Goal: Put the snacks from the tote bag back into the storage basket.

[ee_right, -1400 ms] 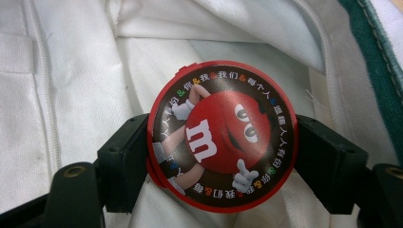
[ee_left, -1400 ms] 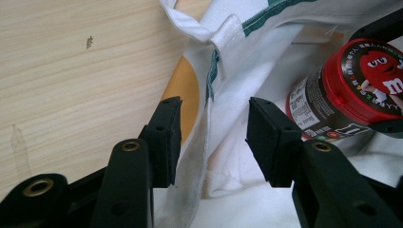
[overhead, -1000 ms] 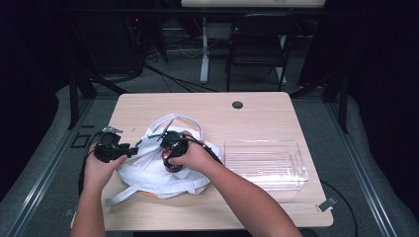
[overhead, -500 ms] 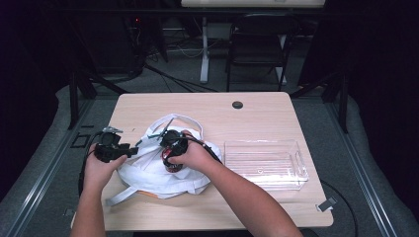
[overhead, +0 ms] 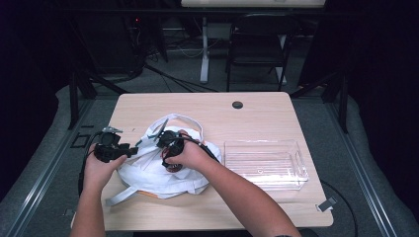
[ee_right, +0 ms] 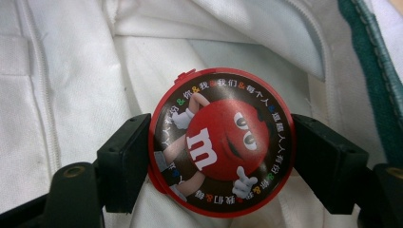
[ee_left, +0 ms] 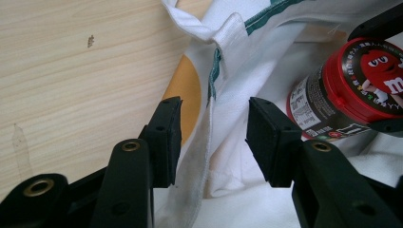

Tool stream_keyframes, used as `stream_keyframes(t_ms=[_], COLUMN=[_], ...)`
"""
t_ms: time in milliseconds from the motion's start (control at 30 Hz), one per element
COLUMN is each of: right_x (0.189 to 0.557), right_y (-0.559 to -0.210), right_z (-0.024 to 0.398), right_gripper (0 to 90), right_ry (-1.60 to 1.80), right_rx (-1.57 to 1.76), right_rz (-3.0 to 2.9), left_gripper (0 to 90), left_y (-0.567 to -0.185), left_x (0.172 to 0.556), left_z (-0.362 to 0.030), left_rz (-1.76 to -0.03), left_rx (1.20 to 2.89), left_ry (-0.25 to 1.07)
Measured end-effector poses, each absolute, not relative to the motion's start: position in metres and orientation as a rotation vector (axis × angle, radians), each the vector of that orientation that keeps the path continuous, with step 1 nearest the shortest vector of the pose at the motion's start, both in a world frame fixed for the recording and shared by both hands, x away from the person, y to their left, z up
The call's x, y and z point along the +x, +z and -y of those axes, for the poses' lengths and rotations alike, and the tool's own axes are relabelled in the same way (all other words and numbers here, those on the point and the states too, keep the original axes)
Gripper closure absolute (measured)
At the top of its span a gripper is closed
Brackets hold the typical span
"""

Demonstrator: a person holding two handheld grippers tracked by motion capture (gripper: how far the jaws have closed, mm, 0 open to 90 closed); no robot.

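Candy jar [ee_right: 221, 142] is squeezed tight in the right claw [ee_right: 221, 147], inside the white bag [overhead: 163, 170]. Left claw [ee_left: 214, 137] stands wide around the bag's edge, not pinching. Next job, I think: lift the jar out.

This looks like a lab or recording studio rather than a home. A plain light-wood table [overhead: 257, 118] with a cable grommet hole [overhead: 237, 104] near its far edge stands on grey carpet [overhead: 316, 113], with dark surroundings on either side. Beyond the far edge, a black folding chair [overhead: 257, 49] and the white leg of another desk [overhead: 204, 54] stand among loose cables [overhead: 173, 81] that trail over the floor. Black metal frame struts [overhead: 79, 94] rise off the table's left and right corners, like a rig for mounted equipment.
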State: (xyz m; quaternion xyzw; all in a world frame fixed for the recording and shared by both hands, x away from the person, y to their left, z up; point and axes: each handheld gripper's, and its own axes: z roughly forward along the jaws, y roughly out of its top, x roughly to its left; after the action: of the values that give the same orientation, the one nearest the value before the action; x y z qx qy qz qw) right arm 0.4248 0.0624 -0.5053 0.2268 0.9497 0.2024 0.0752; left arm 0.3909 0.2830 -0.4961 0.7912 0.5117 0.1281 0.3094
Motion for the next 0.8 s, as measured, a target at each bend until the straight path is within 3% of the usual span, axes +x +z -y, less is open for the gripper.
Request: stream_keyframes(t_ms=[800], right_x=[0.4249], right_y=[-0.5108], right_z=[-0.0672], right_gripper=[25.1], right_ry=[0.54], right_rx=[0.647], right_rz=[-2.865], left_gripper=[56.1], left_y=[-0.4964], left_x=[0.3911], left_z=[-0.2836], left_rz=[-1.355], left_rx=[2.095], left_ry=[0.337])
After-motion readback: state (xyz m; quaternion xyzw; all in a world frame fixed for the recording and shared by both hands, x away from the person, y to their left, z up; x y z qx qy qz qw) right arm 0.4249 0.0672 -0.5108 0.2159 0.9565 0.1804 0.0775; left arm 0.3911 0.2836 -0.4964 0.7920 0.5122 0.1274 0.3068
